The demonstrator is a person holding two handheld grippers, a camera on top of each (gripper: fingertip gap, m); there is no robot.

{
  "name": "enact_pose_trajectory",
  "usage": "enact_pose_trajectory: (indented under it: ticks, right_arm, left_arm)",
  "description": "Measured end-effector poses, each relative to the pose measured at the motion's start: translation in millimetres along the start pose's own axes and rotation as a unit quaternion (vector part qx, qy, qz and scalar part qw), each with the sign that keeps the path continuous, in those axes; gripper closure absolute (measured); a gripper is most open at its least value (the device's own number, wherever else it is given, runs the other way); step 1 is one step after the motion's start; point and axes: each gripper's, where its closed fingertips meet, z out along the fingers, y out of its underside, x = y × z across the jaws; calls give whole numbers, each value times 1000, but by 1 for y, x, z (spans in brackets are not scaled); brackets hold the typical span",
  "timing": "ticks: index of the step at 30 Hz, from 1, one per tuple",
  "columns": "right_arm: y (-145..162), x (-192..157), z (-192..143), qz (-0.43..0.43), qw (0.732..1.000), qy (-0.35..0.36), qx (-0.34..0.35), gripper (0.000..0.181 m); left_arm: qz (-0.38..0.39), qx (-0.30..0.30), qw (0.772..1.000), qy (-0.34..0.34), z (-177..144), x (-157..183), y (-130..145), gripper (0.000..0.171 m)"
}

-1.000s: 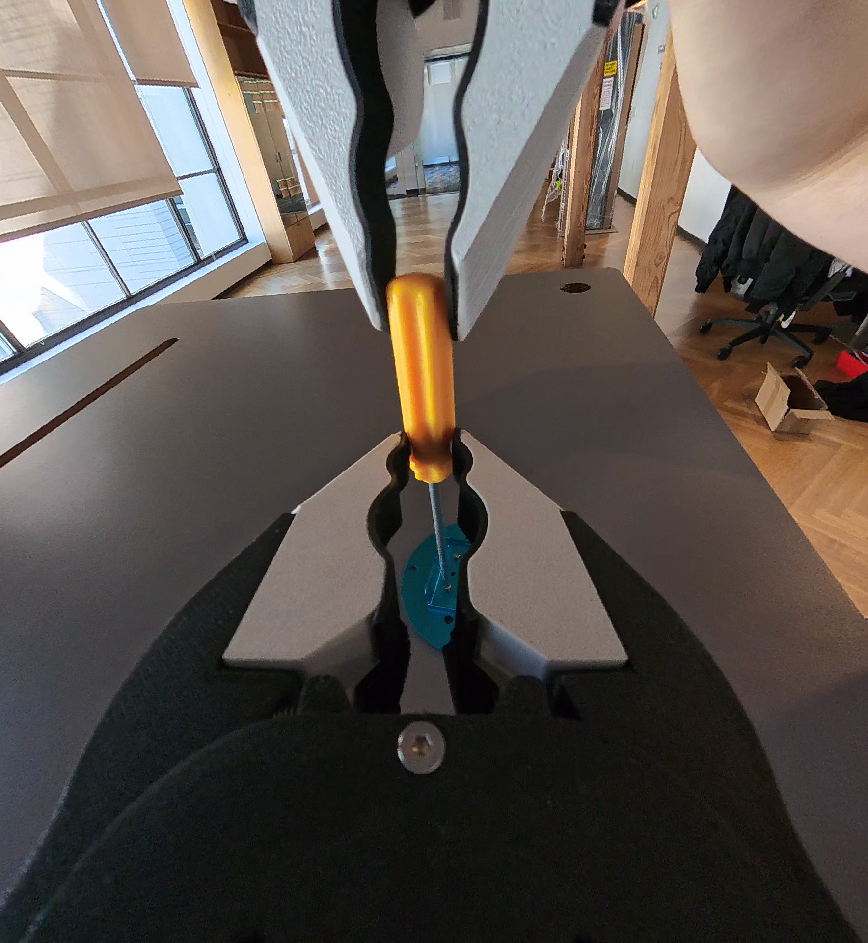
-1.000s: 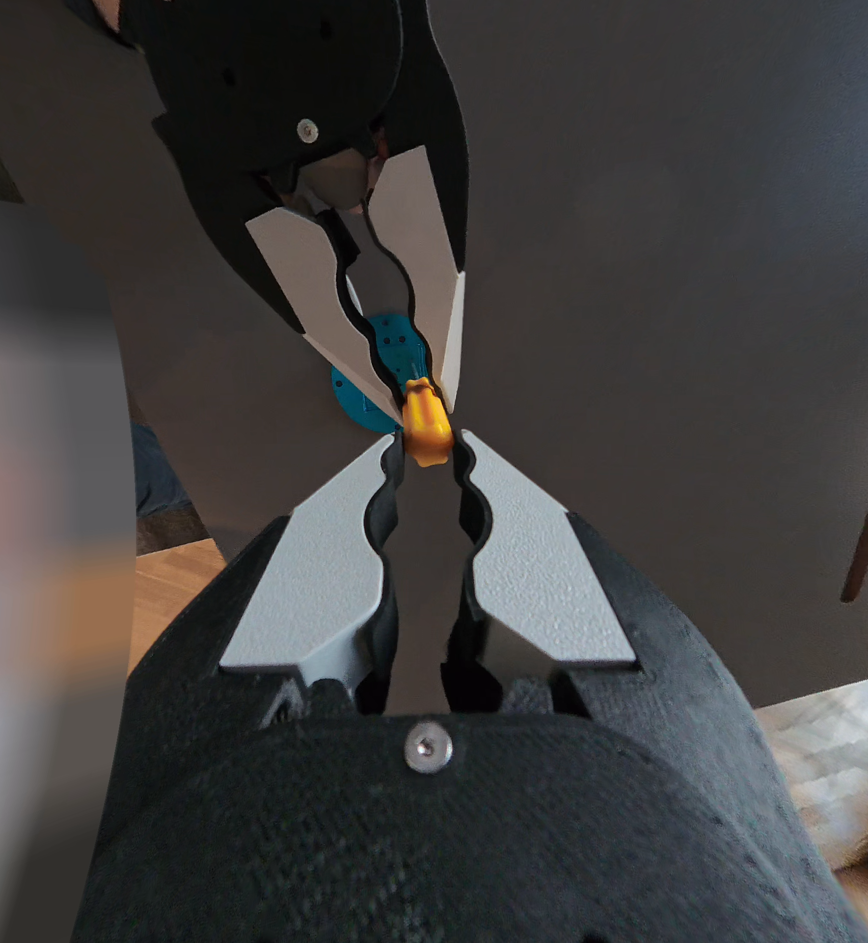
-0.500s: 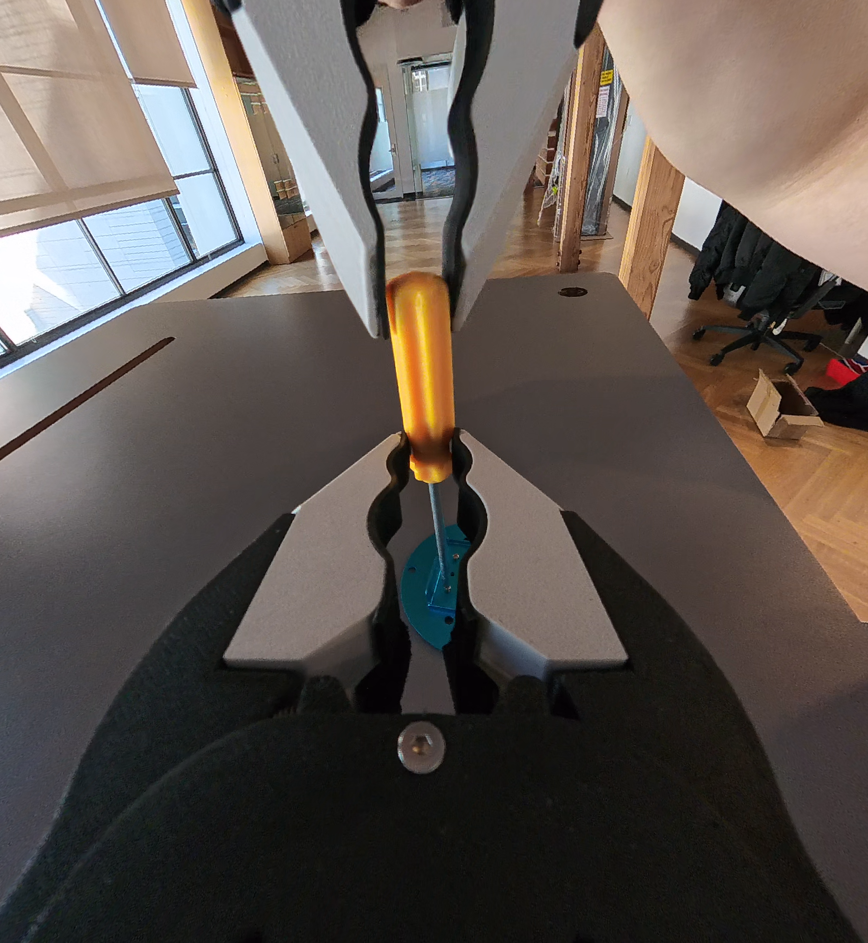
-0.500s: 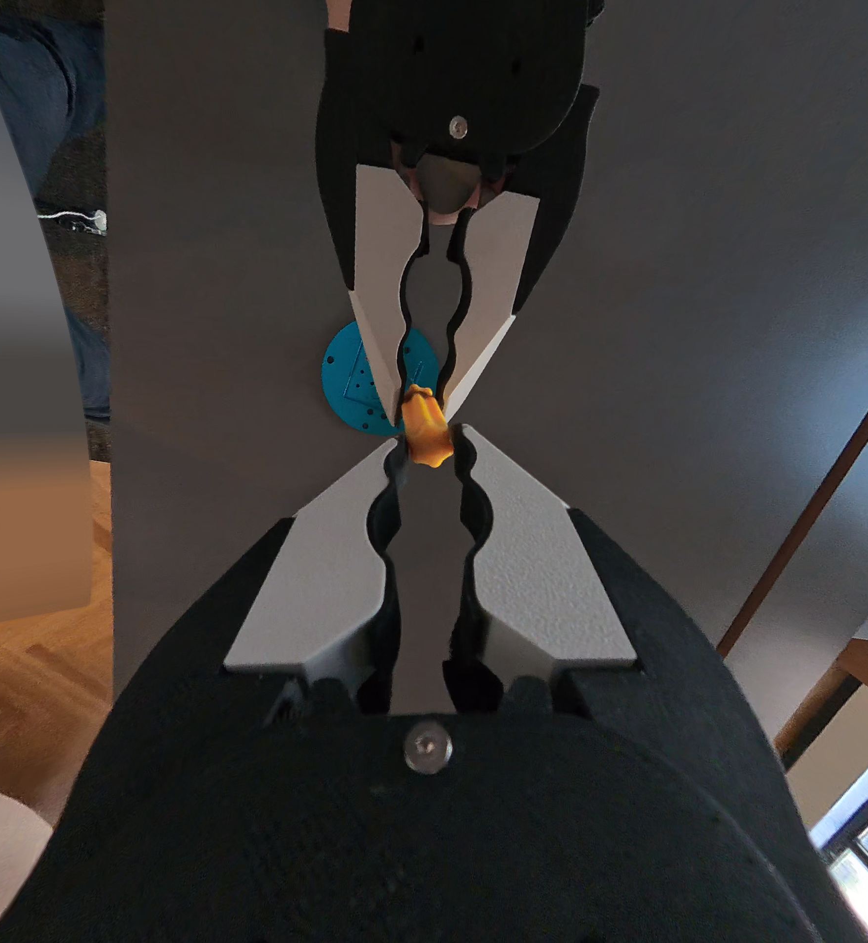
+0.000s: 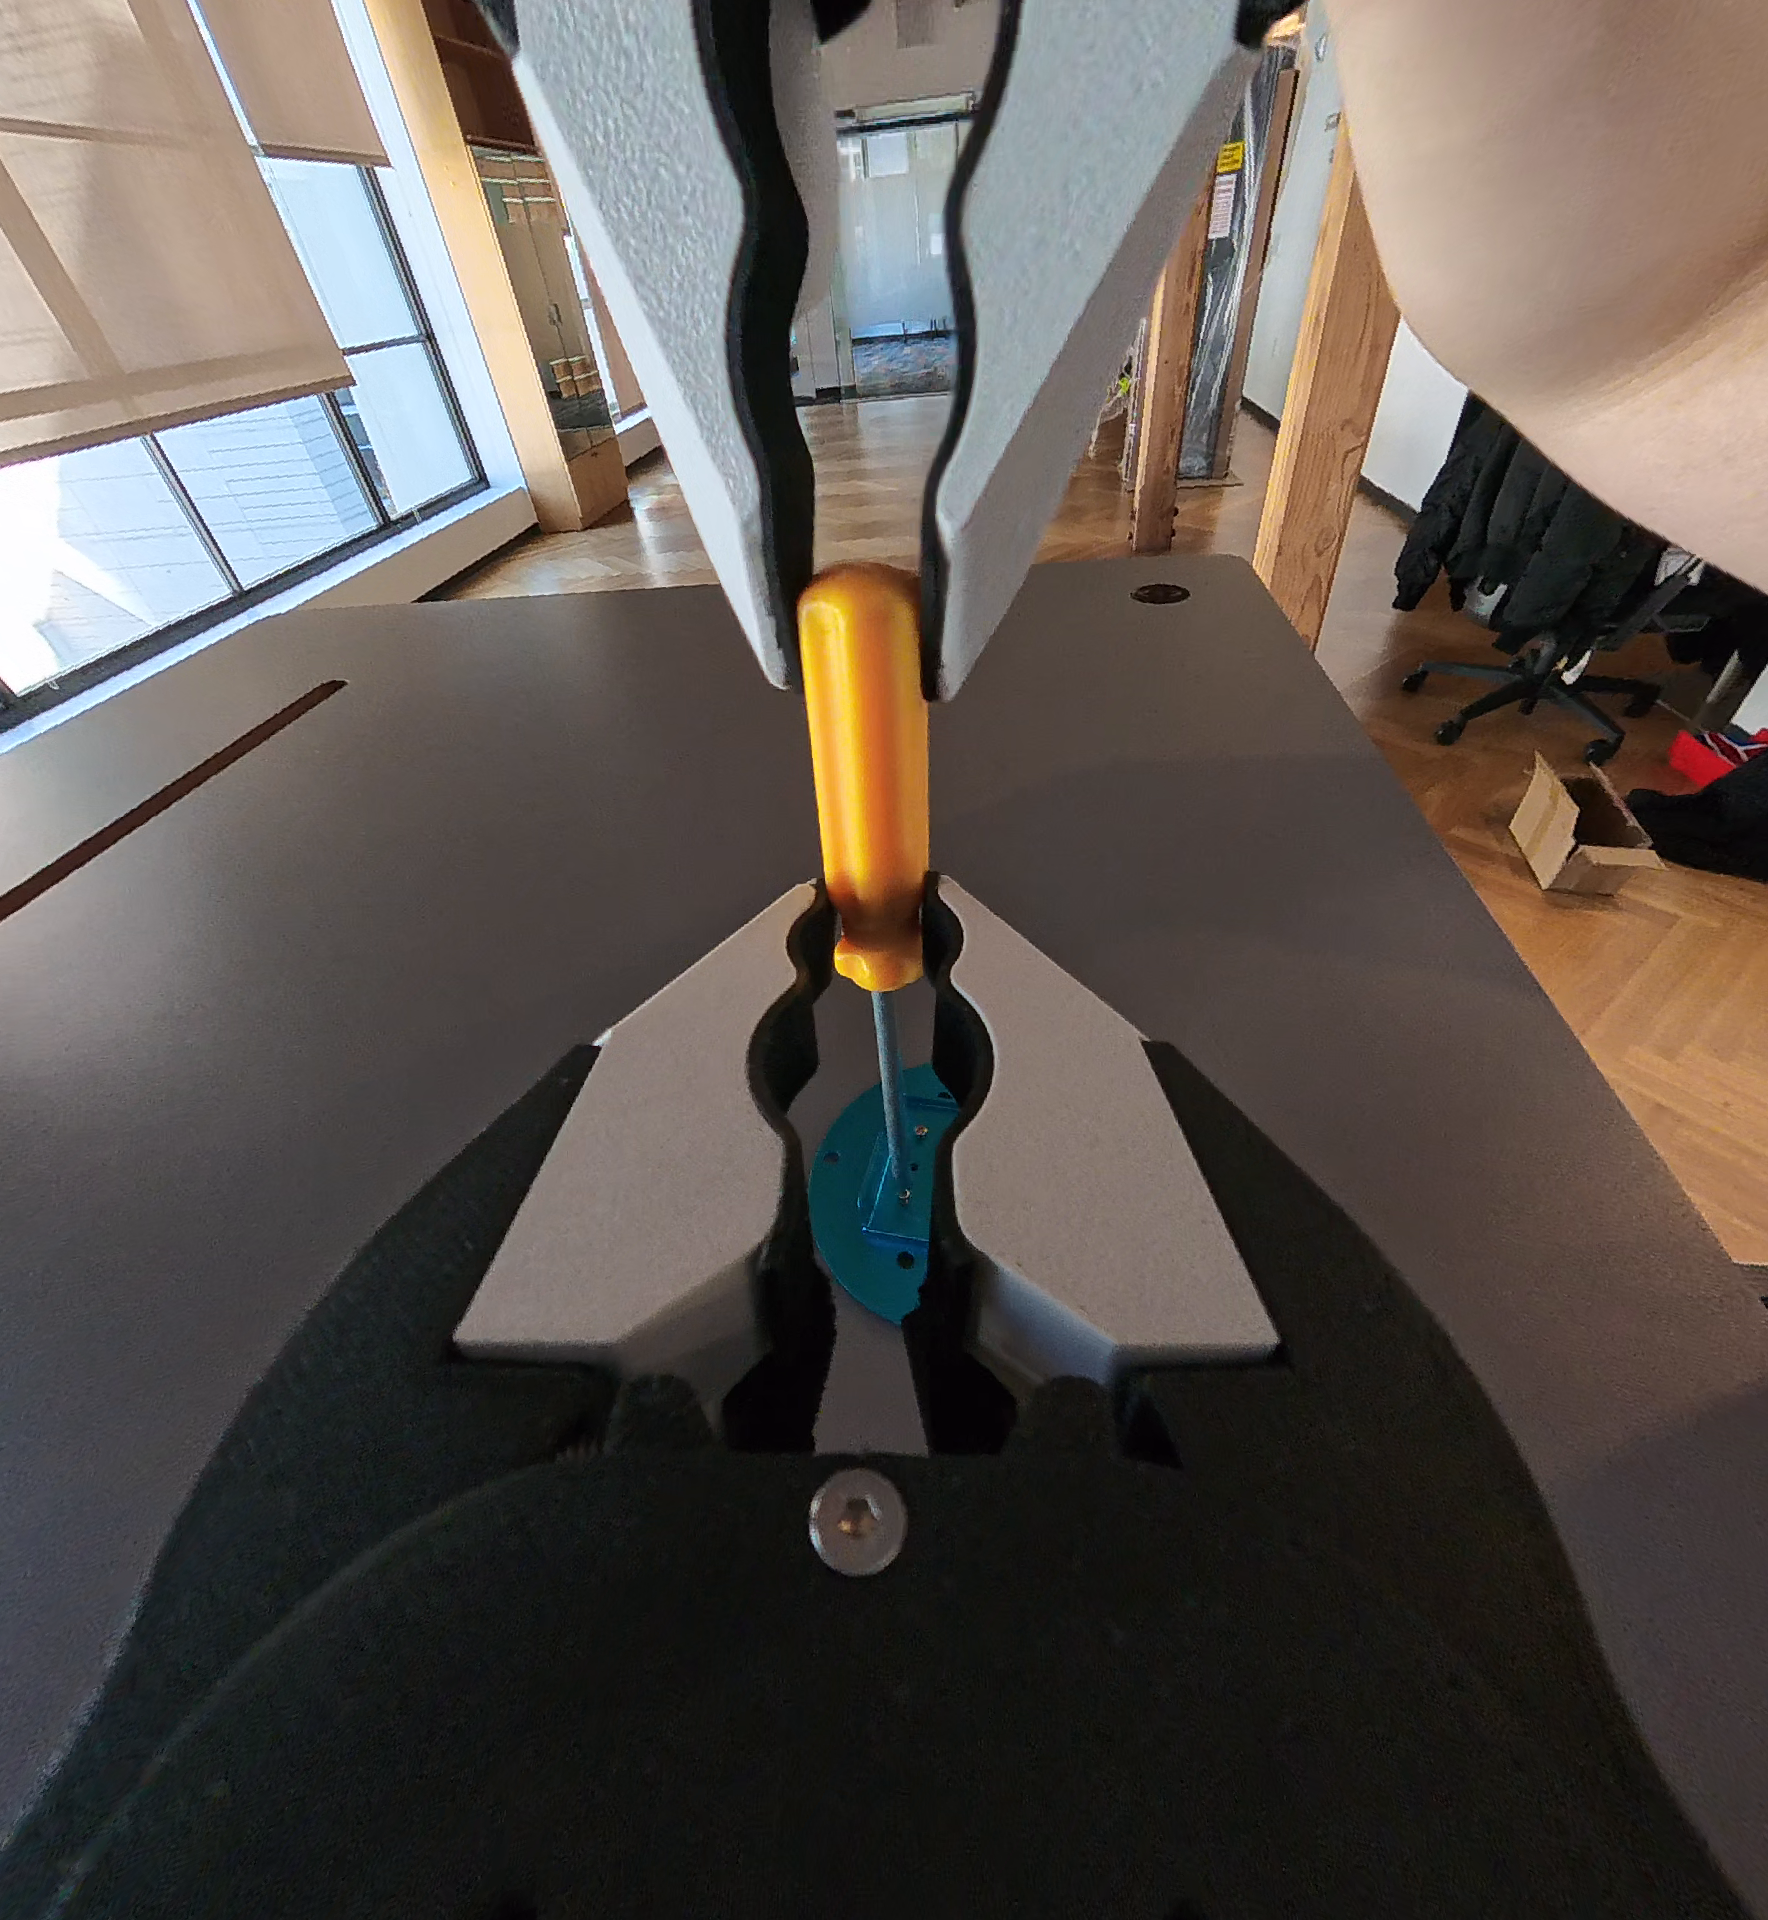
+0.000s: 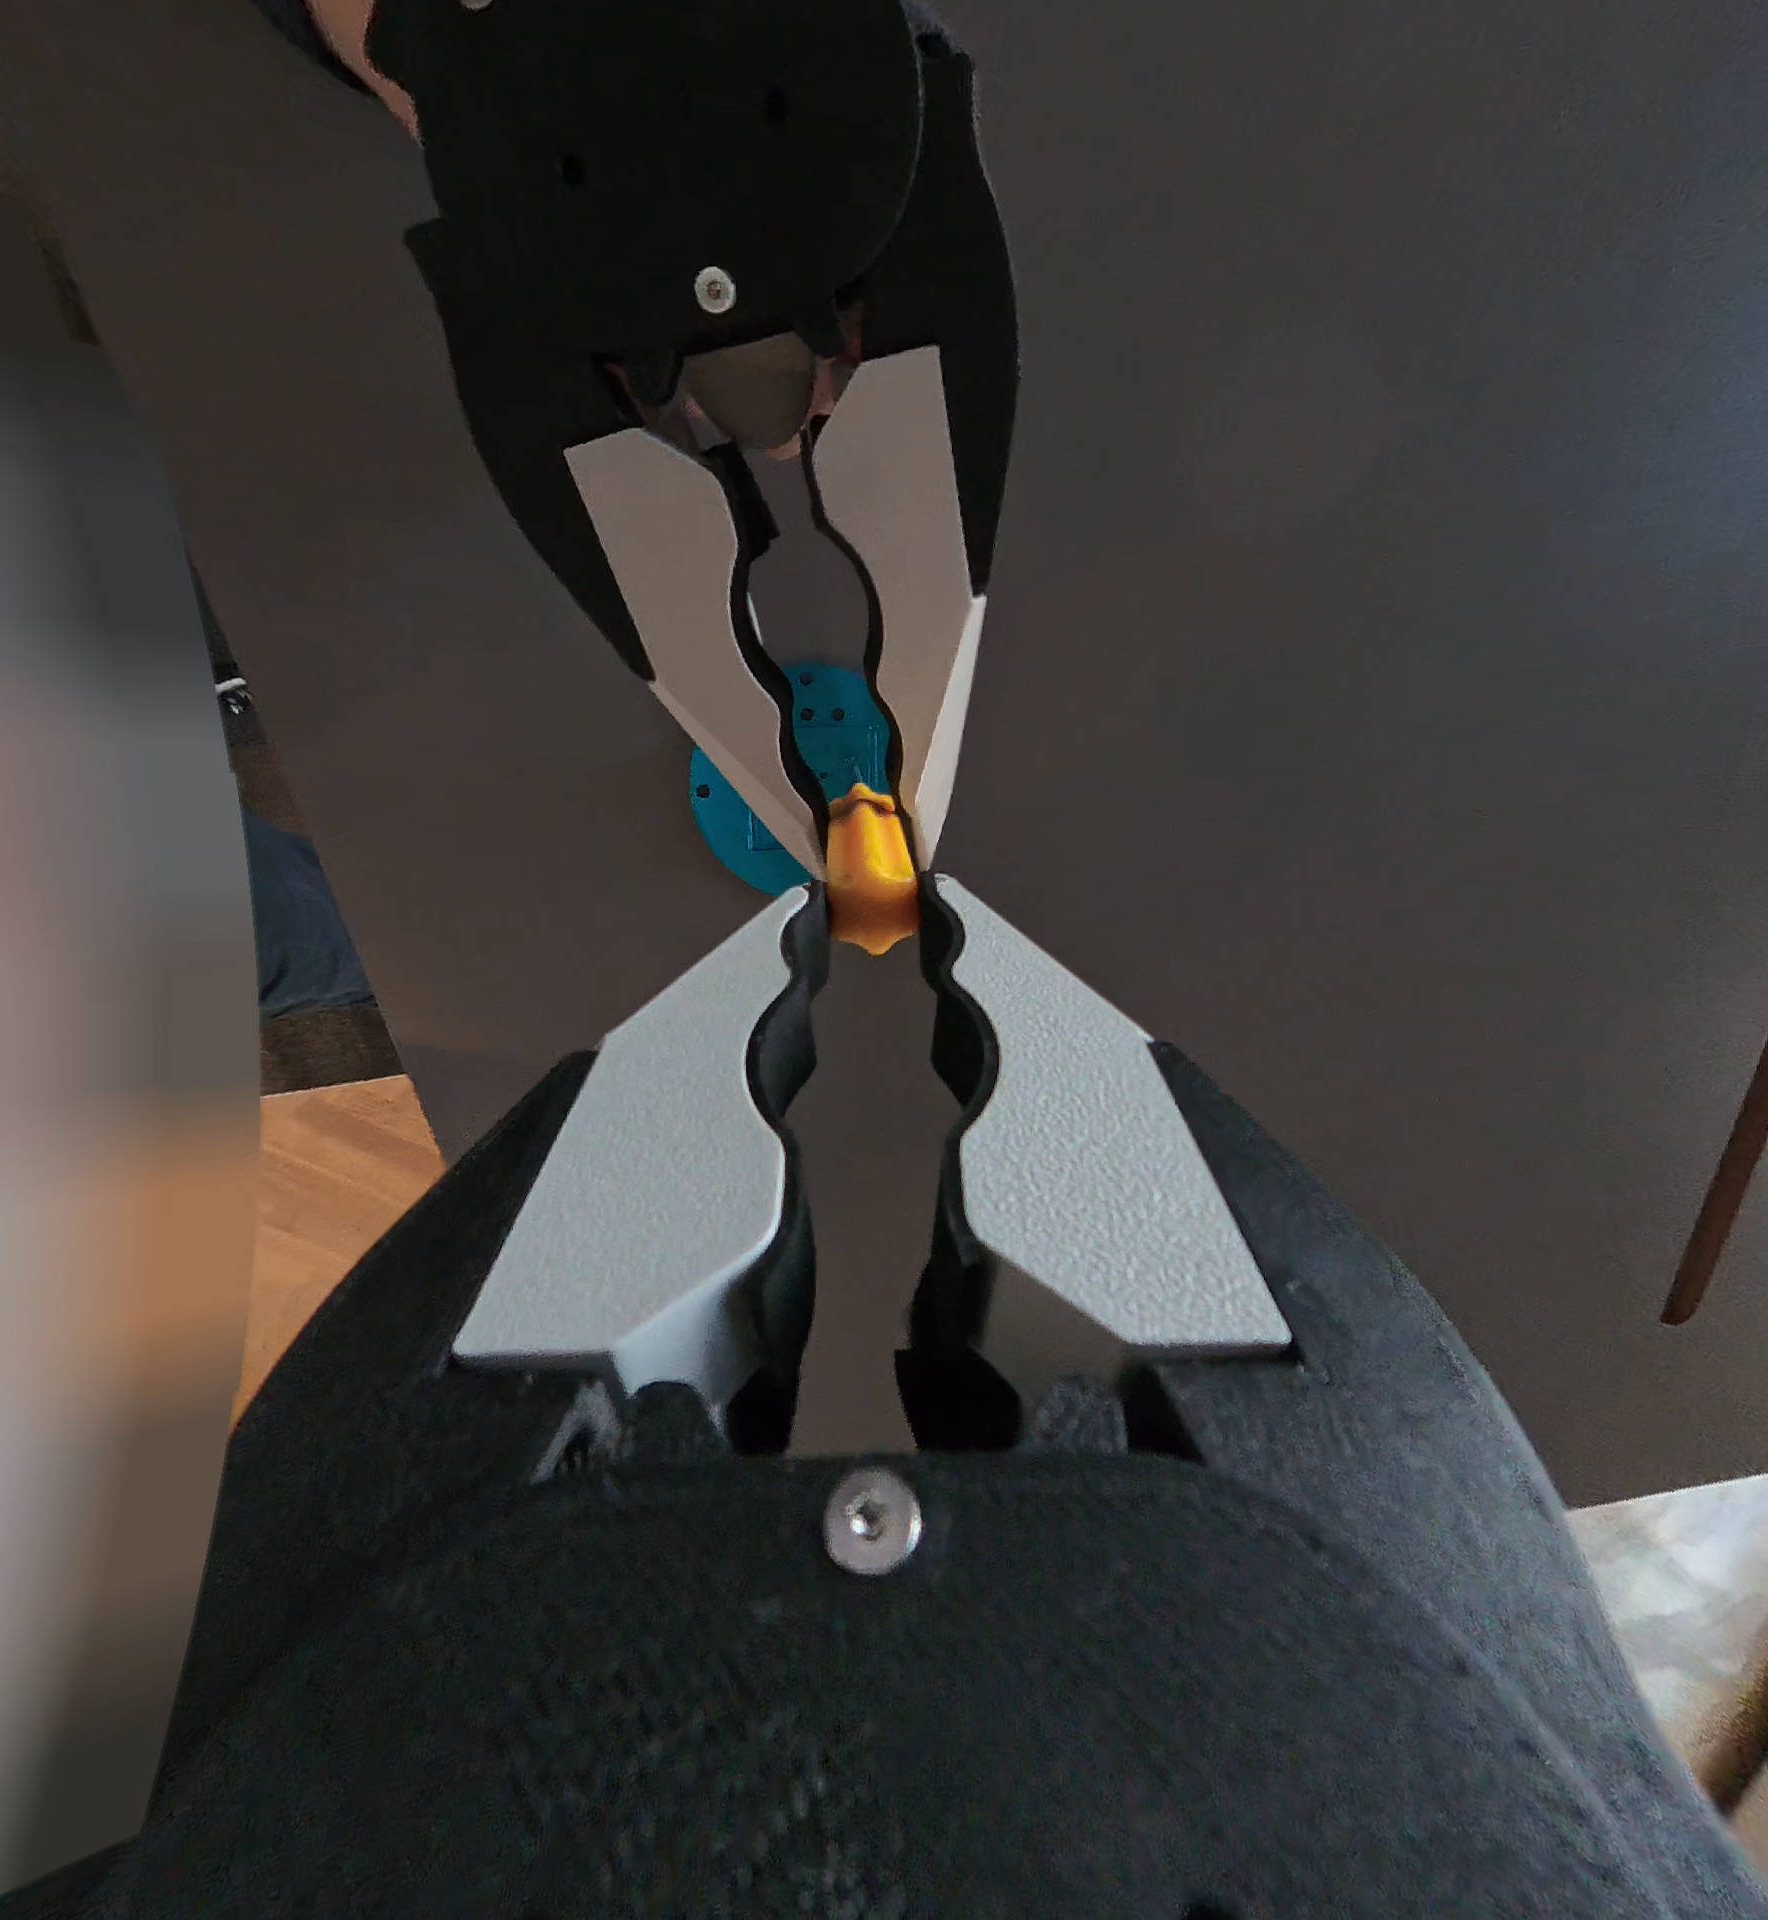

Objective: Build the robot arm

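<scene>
- While the orange plastic-handled screwdriver [image 5: 867, 769] stands nearly upright over the dark grey counter [image 5: 340, 935], both grippers have hold of it at once, one at each end of the handle.
- The left gripper [image 5: 878, 914] has its grey fingers [image 5: 672, 1164] closed to a narrow gap on the handle's lower collar, just above the thin steel shaft [image 5: 892, 1091]; the black wavy pads press the collar from either side.
- The right gripper [image 5: 854, 665] comes down from above in the left wrist view, and its fingers [image 5: 651, 312] pinch the rounded top of the handle between their tips, likewise nearly closed.
- In the right wrist view the same grip shows from overhead: the right gripper [image 6: 867, 894] and the left gripper [image 6: 864, 831] meet tip to tip around the orange handle [image 6: 867, 873].
- The screwdriver's long axis runs close to vertical, leaning slightly; its tip rests on a small raised block of the round blue metal disc with small holes [image 5: 885, 1205], which lies flat on the counter between and below the left fingers.
- The tip appears to sit at a tiny screw head on that block, though this is too small to tell for certain.
- Beyond the counter lie a wooden floor [image 5: 1690, 997], tall windows with blinds [image 5: 132, 312], an open cardboard box [image 5: 1576, 831] and a black office chair [image 5: 1524, 686].
- A bare forearm [image 5: 1607, 260] fills the upper right corner of the left wrist view.
</scene>
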Motion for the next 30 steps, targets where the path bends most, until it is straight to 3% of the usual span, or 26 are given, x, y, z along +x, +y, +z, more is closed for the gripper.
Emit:
enact_pose_trajectory:
  ticks: [5, 12, 20, 27, 30]
  right_arm:
    - [-9, 0, -3, -141, 989, 18, 46, 159]
    - [-8, -4, -1, -143, 988, -8, 49, 167]
    - [-4, 5, 0, 5, 1000, -1, 11, 169]
    - [-3, 4, -1, 107, 994, 21, -12, 169]
    - [-4, 3, 0, 141, 990, -1, -5, 169]
  left_arm:
    - [-1, -1, 1000, 1, 0, 0, 0, 157]
    - [1, -3, 1000, 0, 0, -1, 0, 158]
    - [3, 2, 1000, -9, 0, -3, 0, 157]
    - [12, -1, 1000, -8, 0, -1, 1, 158]
    - [7, 0, 1000, -3, -1, -1, 1, 158]
